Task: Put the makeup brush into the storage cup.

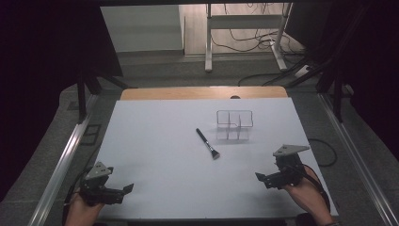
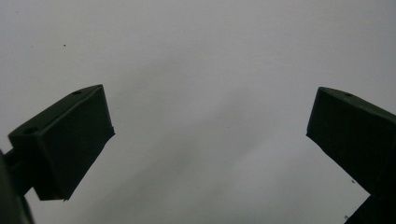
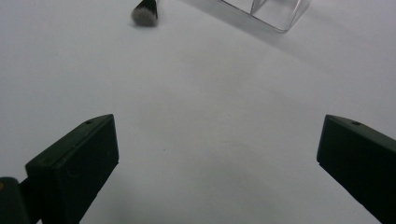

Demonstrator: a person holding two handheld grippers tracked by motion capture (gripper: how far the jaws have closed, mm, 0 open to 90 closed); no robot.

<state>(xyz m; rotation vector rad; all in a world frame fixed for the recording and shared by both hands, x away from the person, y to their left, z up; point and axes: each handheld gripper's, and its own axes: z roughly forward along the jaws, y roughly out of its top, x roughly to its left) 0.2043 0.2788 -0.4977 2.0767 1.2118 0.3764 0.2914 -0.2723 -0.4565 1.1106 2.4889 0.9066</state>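
Makeup brush lies untouched at centre frame, just left of the clear organizer, bristles toward the lower right. Left gripper and right gripper rest at the lower corners, jaws spread, holding nothing. Pickup and placement appear not yet done.

No writing, label, brand, number or sign can be read anywhere. The white table, the brush and the clear box carry no lettering.
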